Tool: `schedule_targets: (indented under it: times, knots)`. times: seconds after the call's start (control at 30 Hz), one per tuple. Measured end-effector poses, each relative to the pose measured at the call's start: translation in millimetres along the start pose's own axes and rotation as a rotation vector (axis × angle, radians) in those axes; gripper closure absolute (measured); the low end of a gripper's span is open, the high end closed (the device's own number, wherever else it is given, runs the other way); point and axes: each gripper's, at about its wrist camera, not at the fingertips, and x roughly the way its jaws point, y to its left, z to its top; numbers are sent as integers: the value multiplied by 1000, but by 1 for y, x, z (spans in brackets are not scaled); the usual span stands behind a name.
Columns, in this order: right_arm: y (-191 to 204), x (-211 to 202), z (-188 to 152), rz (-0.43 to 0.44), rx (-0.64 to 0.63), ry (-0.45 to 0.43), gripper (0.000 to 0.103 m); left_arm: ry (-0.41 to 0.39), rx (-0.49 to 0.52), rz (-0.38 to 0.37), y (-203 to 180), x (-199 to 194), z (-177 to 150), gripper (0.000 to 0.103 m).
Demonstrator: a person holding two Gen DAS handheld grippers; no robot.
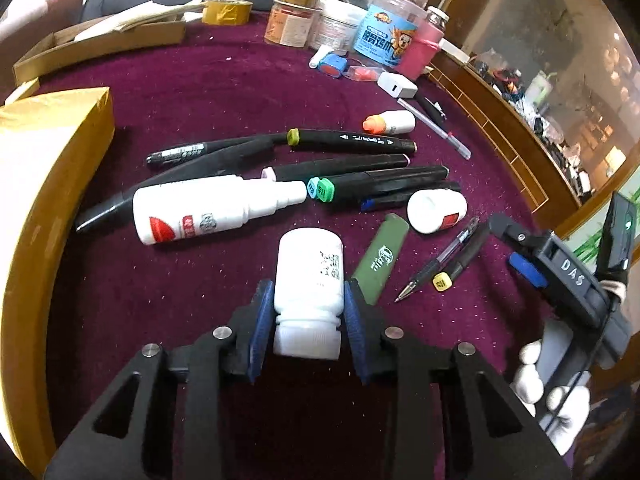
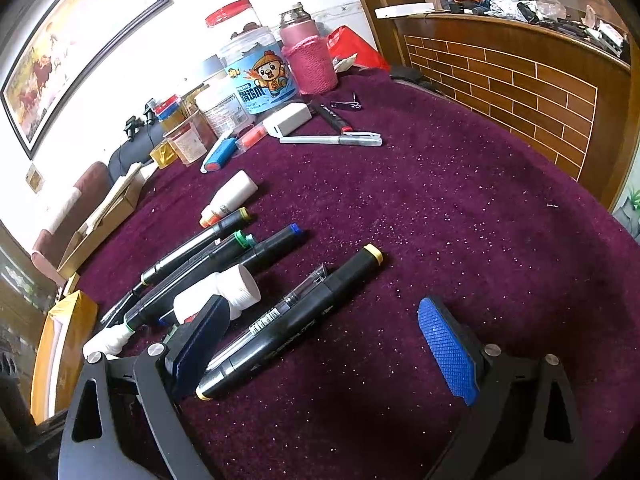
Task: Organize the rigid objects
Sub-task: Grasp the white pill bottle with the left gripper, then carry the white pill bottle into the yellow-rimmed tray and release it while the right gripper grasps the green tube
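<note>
My left gripper [image 1: 307, 320] is shut on a white pill bottle [image 1: 310, 276], its cap toward the camera, held low over the purple cloth. Beyond it lie a white spray bottle [image 1: 200, 210], several black markers [image 1: 360, 162], a green lighter [image 1: 380, 264], a small white bottle [image 1: 436, 208], a clear pen [image 1: 440, 260] and a yellow-capped marker [image 1: 460, 262]. My right gripper [image 2: 320, 344] is open and empty just above the cloth. The yellow-capped marker [image 2: 292, 324] and clear pen [image 2: 280, 312] lie between its fingers, near the left pad [image 2: 200, 344]. The small white bottle [image 2: 224, 296] lies just beyond that pad.
A yellow box [image 1: 44, 184] stands at the left. Jars, tape rolls and a pink-sleeved flask [image 1: 424, 46] stand at the back with a white charger [image 1: 396, 85]. A white orange-capped bottle [image 1: 390, 122] and a grey pen [image 2: 332, 140] lie farther out. A wooden counter [image 2: 500, 80] borders the right.
</note>
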Motion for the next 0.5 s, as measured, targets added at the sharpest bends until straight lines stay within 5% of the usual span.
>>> schedule_targets:
  times: [0.5]
  knots:
    - [-1,8,0,-67,9,40,10,-231,-82,-168,31,-112,-37,72]
